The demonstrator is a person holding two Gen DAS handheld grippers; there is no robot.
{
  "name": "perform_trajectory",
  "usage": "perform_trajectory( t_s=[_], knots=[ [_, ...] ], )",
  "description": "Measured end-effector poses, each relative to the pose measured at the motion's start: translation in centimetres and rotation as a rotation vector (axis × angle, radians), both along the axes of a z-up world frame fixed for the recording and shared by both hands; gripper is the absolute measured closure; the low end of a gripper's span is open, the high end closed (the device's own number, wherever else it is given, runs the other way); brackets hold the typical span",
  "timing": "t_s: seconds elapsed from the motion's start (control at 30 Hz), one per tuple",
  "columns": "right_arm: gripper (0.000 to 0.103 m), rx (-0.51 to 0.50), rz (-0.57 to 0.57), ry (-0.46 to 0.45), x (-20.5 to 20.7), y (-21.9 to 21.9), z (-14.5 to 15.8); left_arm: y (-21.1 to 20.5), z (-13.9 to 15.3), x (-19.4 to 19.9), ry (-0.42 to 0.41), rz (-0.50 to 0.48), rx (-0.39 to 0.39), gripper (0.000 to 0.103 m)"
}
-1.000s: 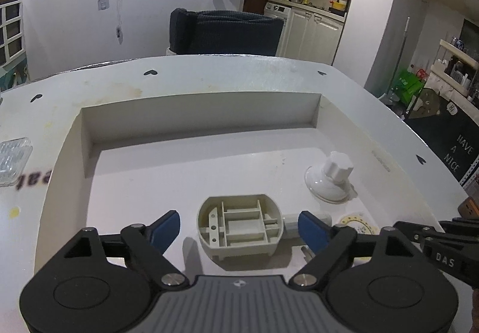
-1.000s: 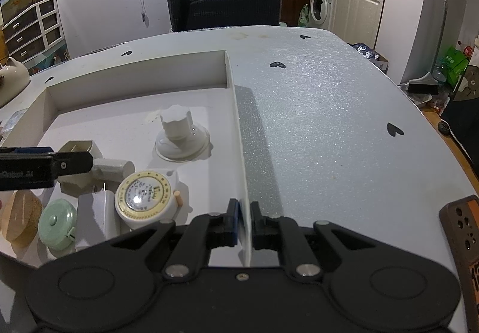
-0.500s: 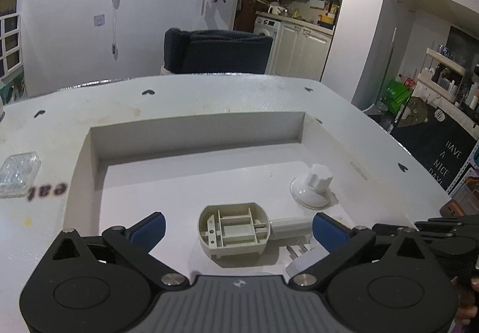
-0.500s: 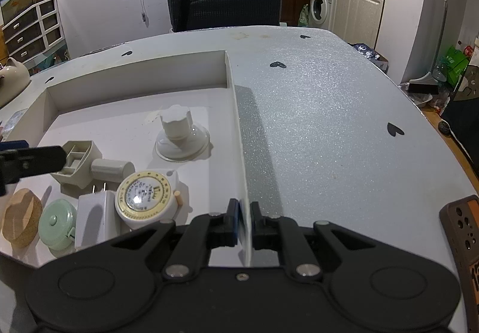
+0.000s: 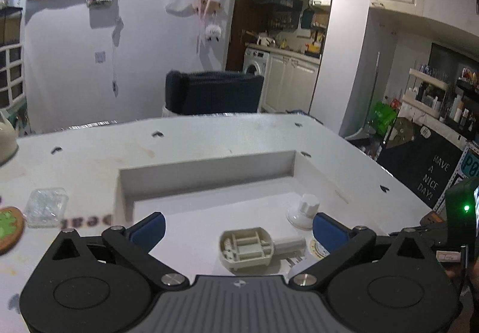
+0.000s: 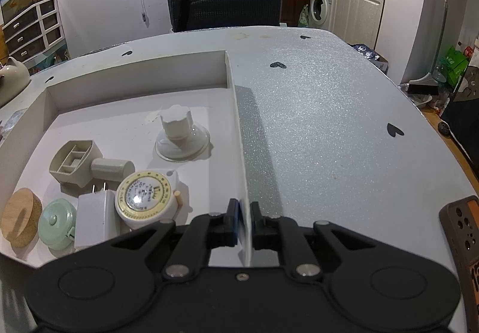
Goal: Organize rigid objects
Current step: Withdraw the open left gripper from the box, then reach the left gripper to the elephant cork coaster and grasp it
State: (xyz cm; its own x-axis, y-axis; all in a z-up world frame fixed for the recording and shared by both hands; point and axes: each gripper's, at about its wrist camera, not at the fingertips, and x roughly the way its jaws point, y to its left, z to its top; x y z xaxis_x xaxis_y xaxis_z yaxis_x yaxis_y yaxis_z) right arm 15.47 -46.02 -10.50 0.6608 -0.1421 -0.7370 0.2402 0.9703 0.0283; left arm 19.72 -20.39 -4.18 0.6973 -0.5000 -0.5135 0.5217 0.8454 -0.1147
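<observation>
Beige ribbed plastic housing (image 5: 246,249) now lies released in white tray (image 6: 134,84), below wide-open, empty left gripper (image 5: 238,226), which has lifted back. Right gripper (image 6: 243,223) stays clamped on tray wall.

Matt white tray (image 6: 236,111), glittery rough table (image 6: 323,111), wooden disc (image 6: 19,220).

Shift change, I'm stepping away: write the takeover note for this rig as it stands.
Left gripper: open, empty, above the white box.
Right gripper: shut on the box's right wall, steadying it.
In the box: beige ribbed holder, suction knob, round tape measure, white plug adapter, green mini pot, cork lid.
Still out, left of the box: clear plastic case, green-topped cork coaster.
Left: possibly box those two; keep the wall pinched.
</observation>
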Motion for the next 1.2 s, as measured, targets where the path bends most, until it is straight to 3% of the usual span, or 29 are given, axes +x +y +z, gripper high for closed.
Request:
perform_trajectory(
  t_s=[0.4,0.6,0.83,1.2],
  knots=[
    [0.094,0.000,0.000,0.000,0.0,0.0,0.0,7.4,1.2,0.7,-0.045,0.159,0.001,0.000],
    [0.094,-0.001,0.000,0.001,0.0,0.0,0.0,12.0,0.3,2.4,-0.015,0.286,0.013,0.000],
    [0.093,-0.002,-0.002,0.000,0.0,0.0,0.0,16.9,-2.3,4.2,0.046,0.426,0.034,0.000],
    [0.093,-0.010,-0.009,0.007,0.0,0.1,0.1,20.6,-7.3,8.4,0.156,0.524,0.126,0.000]
  ],
)
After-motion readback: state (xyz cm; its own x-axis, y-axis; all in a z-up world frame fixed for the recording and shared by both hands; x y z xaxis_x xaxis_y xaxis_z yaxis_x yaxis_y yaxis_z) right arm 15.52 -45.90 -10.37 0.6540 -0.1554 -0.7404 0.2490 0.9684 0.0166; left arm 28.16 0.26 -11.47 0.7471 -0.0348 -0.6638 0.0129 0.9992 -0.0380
